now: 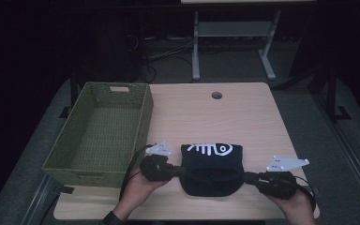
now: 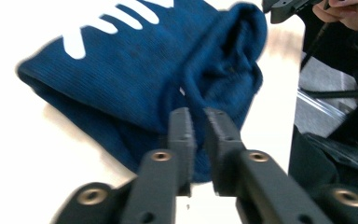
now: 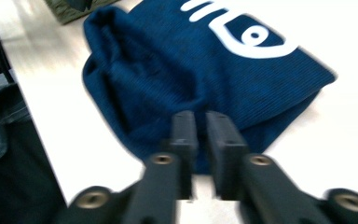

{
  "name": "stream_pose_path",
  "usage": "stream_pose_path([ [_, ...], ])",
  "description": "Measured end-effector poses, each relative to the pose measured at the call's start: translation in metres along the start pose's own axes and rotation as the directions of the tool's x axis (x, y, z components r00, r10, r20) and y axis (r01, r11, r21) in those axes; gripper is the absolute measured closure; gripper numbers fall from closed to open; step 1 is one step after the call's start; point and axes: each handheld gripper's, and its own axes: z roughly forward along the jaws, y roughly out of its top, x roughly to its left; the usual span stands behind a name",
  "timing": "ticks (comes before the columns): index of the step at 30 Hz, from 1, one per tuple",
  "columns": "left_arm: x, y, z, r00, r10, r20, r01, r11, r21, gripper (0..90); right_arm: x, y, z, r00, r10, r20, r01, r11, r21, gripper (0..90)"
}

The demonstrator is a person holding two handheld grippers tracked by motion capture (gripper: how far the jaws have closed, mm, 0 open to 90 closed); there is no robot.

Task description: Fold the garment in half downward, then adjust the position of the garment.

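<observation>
Left to right: a green basket (image 1: 98, 131) stands empty at the table's (image 1: 243, 112) left edge. Just right of it, the left gripper (image 1: 180, 172) has its jaws nearly shut, pinching the left edge of a folded navy garment (image 1: 212, 171) with a white fish-bone print; in the left gripper view the cloth (image 2: 168, 74) bunches between the pads. The garment lies on the near middle of the table. The right gripper (image 1: 248, 177) is likewise closed on the garment's right edge (image 3: 200, 79). Step in hand, as judged: both edges gripped, ready to lift. The next move likely calls for raising both hands together, keeping the fold, and carrying leftward over the basket.
</observation>
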Motion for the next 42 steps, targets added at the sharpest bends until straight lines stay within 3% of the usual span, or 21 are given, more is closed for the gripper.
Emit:
stream_pose_path([
  [1, 0.002, 0.003, 0.000, 0.9999, -0.009, -0.013, 0.009, 0.9999, -0.012, 89.9, -0.004, 0.006, 0.001, 0.9999, -0.003, 0.013, 0.003, 1.000, -0.005, 89.7],
  [3, 0.004, 0.009, 0.001, 0.9995, -0.008, -0.031, 0.008, 0.9999, -0.014, 89.9, -0.006, 0.008, 0.002, 0.9999, -0.006, 0.015, 0.006, 1.000, -0.006, 89.7],
  [4, 0.004, 0.015, 0.004, 0.9977, -0.022, -0.064, 0.021, 0.9996, -0.019, 89.9, -0.010, 0.013, 0.005, 0.9998, -0.007, 0.020, 0.007, 1.000, -0.006, 89.9],
  [7, 0.006, 0.019, 0.009, 0.9959, -0.022, -0.088, 0.021, 0.9996, -0.018, 89.9, -0.013, 0.018, 0.009, 0.9999, -0.009, 0.014, 0.009, 1.000, -0.010, 89.9],
  [10, 0.011, 0.030, 0.018, 0.9910, -0.016, -0.133, 0.014, 0.9998, -0.015, 89.9, -0.016, 0.025, 0.019, 0.9997, -0.023, 0.011, 0.023, 1.000, -0.004, 90.0],
  [17, 0.023, 0.047, 0.029, 0.9833, -0.018, -0.181, 0.013, 0.9994, -0.031, 89.9, -0.016, 0.031, 0.031, 0.9991, -0.042, 0.005, 0.042, 0.999, 0.005, 90.0],
  [23, 0.039, 0.054, 0.046, 0.9798, -0.039, -0.196, 0.038, 0.9992, -0.010, 89.9, -0.015, 0.031, 0.036, 0.9990, -0.045, -0.005, 0.045, 0.999, 0.016, 90.0],
  [24, 0.043, 0.053, 0.053, 0.9791, -0.036, -0.200, 0.039, 0.9991, 0.014, 89.9, -0.013, 0.030, 0.036, 0.9990, -0.043, -0.011, 0.043, 0.999, 0.018, 90.0],
  [32, 0.049, 0.045, 0.070, 0.9789, -0.040, -0.201, 0.053, 0.9966, 0.063, 89.9, -0.008, 0.016, 0.044, 0.9982, -0.034, -0.048, 0.037, 0.997, 0.062, 90.0],
  [39, 0.054, 0.043, 0.085, 0.9814, -0.014, -0.192, 0.037, 0.9924, 0.118, 90.0, -0.001, 0.005, 0.054, 0.9973, -0.030, -0.066, 0.037, 0.994, 0.107, 90.0],
  [42, 0.057, 0.045, 0.094, 0.9828, -0.004, -0.185, 0.029, 0.9905, 0.134, 90.0, 0.006, 0.000, 0.062, 0.9960, -0.050, -0.075, 0.059, 0.990, 0.129, 90.0],
])
